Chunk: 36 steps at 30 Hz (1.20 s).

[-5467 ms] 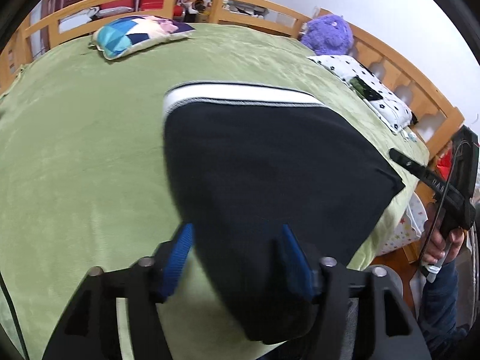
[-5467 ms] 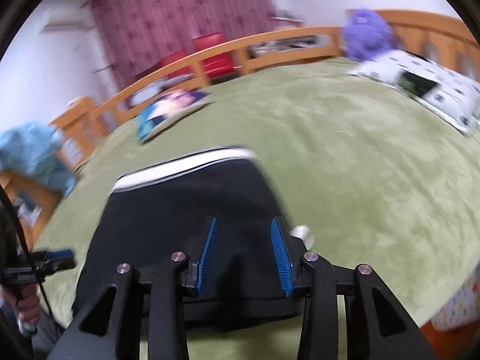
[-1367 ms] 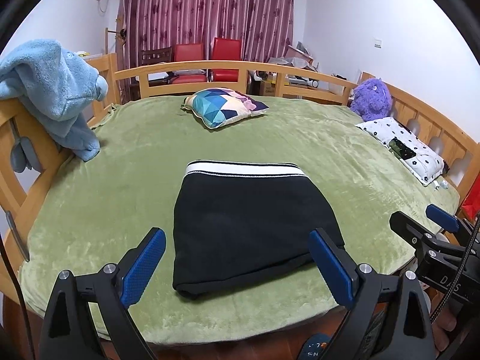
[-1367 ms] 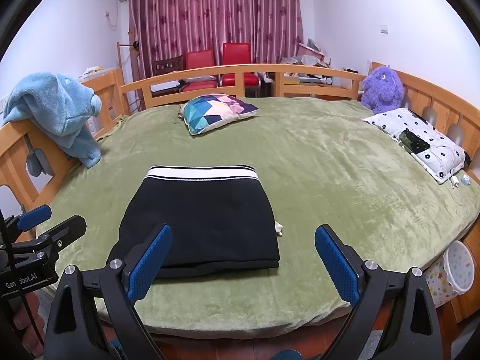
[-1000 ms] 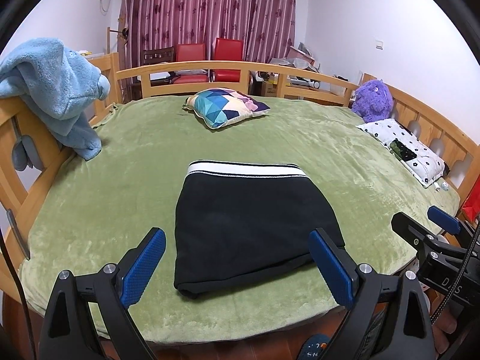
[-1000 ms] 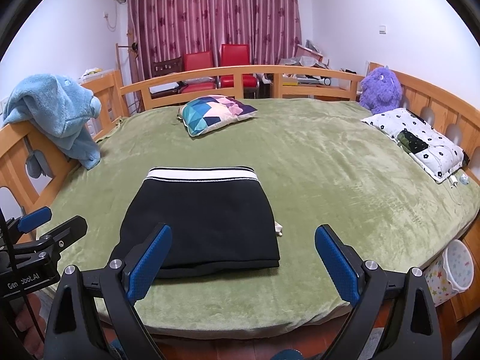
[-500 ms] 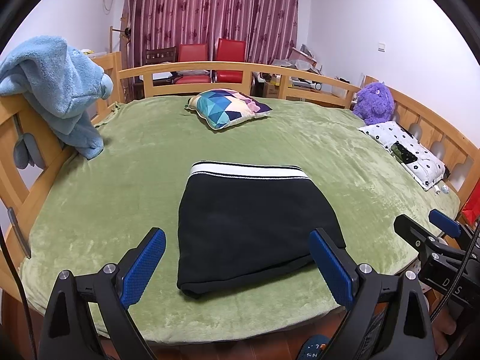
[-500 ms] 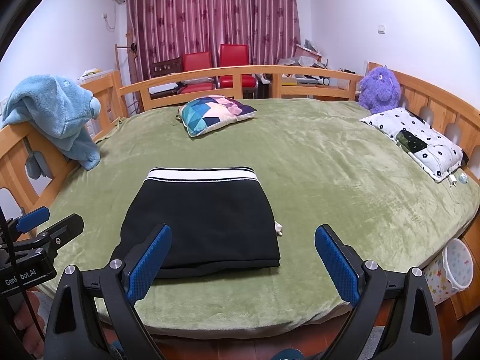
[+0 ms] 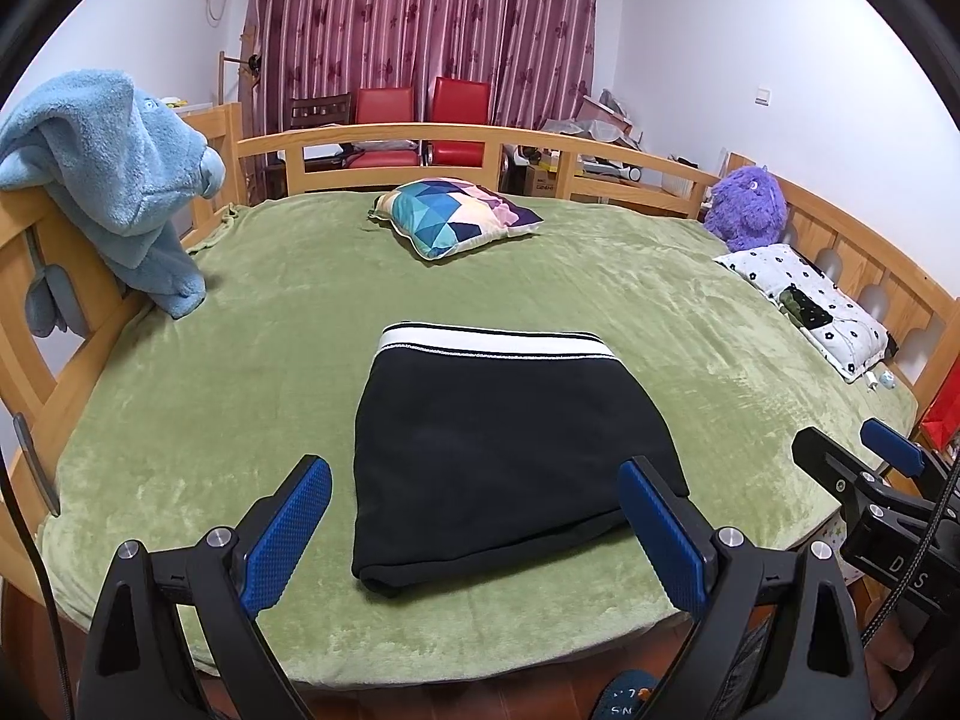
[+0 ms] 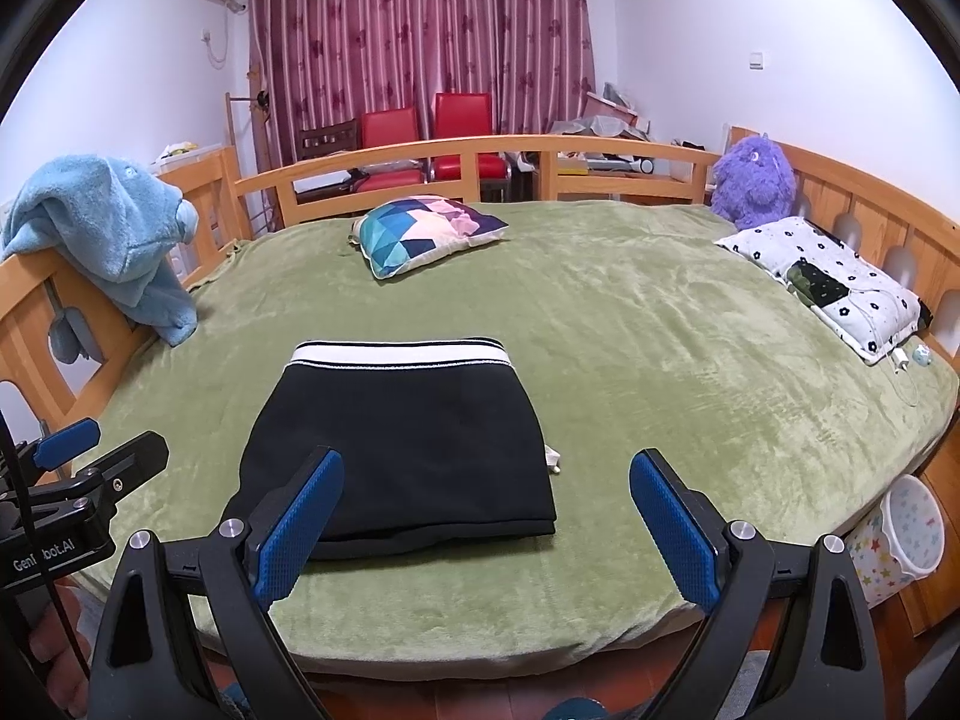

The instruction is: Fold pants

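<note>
The left gripper (image 9: 474, 513), black with bumpy blue pads, has its two fingers spread wide apart and holds nothing. It hangs in the air by the near edge of the bed, not touching the cloth. The right gripper (image 10: 486, 507) looks the same: its fingers are spread wide and it holds nothing too. It hangs just off the near edge of the bed. Each gripper also shows at the side of the other's view, the right gripper (image 9: 864, 480) at the right and the left gripper (image 10: 90, 468) at the left.

Just past the fingers lie the black folded pants with a white and black striped waistband (image 9: 504, 438). They lie flat on the soft green blanket (image 9: 240, 372) that covers the bed, near its front edge. The waistband is on the far side and the folded edge is on the near side. A small white bit (image 10: 553, 457) sticks out at the right side of the pants.

Farther back sits a pillow with blue, pink and dark triangles (image 9: 456, 222). A fuzzy light blue towel (image 9: 114, 180) hangs over the wooden bed rail (image 9: 420, 138) on the left. On the right lie a white pillow with black dots (image 10: 834, 282) and a purple fluffy toy (image 10: 756, 180). Behind the rail stand two red chairs (image 10: 432, 138) and dark red curtains (image 10: 414, 24).
</note>
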Motion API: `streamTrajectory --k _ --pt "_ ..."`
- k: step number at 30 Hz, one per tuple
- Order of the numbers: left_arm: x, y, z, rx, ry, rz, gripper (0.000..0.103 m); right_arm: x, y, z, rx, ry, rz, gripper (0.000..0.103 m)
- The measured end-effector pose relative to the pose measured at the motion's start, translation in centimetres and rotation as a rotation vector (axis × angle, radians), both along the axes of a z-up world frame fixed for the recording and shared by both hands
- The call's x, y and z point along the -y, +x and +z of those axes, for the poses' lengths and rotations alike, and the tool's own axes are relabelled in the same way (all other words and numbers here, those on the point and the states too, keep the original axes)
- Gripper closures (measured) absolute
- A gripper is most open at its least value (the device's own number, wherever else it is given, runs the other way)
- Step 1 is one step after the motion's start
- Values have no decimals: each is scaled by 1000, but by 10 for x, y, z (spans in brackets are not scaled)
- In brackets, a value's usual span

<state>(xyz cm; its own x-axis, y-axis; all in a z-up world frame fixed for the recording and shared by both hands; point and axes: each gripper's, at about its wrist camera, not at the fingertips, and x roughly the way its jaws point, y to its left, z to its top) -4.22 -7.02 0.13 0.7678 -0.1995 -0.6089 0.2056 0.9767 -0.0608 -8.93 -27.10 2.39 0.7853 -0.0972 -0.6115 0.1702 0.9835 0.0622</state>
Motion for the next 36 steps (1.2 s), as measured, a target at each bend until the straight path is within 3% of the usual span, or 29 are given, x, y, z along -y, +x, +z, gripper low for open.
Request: streamTrajectory --k 36 --pt "4 -5 4 7 -6 8 6 -15 -3 5 11 -8 -13 8"
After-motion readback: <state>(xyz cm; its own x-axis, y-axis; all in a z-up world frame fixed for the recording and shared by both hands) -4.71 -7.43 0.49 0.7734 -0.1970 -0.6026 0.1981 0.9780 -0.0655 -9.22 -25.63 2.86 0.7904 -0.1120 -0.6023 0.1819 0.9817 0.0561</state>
